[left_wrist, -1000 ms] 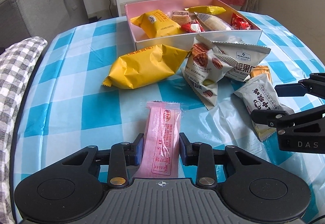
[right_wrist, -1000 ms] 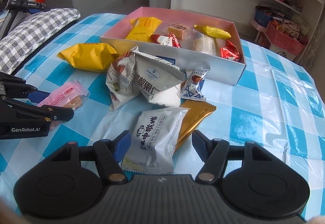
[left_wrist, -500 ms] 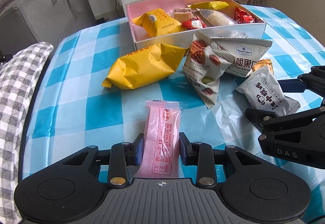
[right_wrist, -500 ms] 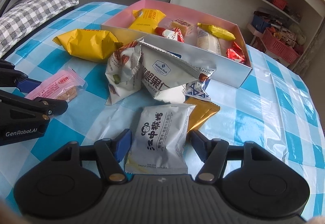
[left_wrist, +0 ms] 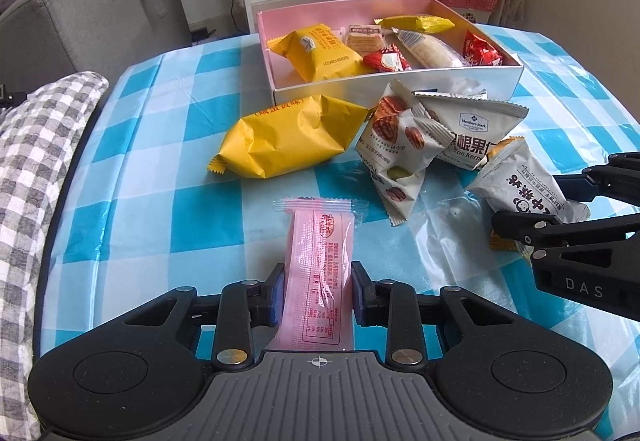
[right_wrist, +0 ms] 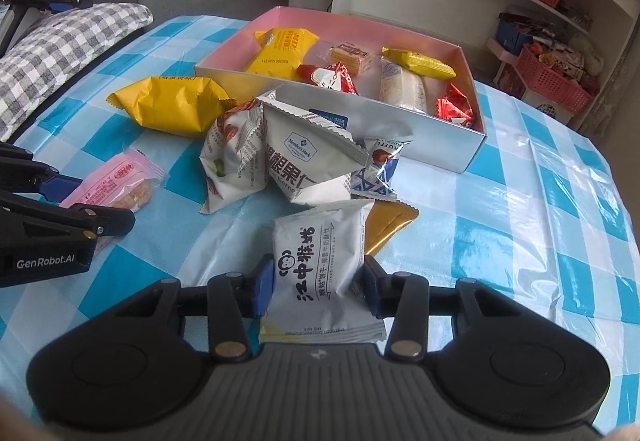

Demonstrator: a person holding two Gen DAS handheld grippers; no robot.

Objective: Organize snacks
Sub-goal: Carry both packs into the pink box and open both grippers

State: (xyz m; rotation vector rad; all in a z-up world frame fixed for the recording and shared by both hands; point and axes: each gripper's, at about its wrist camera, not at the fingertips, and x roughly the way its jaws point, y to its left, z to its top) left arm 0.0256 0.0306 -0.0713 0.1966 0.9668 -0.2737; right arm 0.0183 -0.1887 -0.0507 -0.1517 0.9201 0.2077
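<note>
We hold one snack in each tool so both can go to the box (left_wrist: 400, 83) in one trip. Our left gripper (left_wrist: 318, 291) pinches the pink pack (left_wrist: 320, 265) near its close end, its length pointing out toward the box. Our right gripper (right_wrist: 319, 287) is closing on the white pack (right_wrist: 316, 253), pads already at its sides, so it lifts clear of the gold pack (right_wrist: 390, 223) under it. The yellow bag (left_wrist: 286, 139) and nut bags (right_wrist: 276, 161) lie loose on the cloth (left_wrist: 160, 201), just before the box, which already holds several snacks.
</note>
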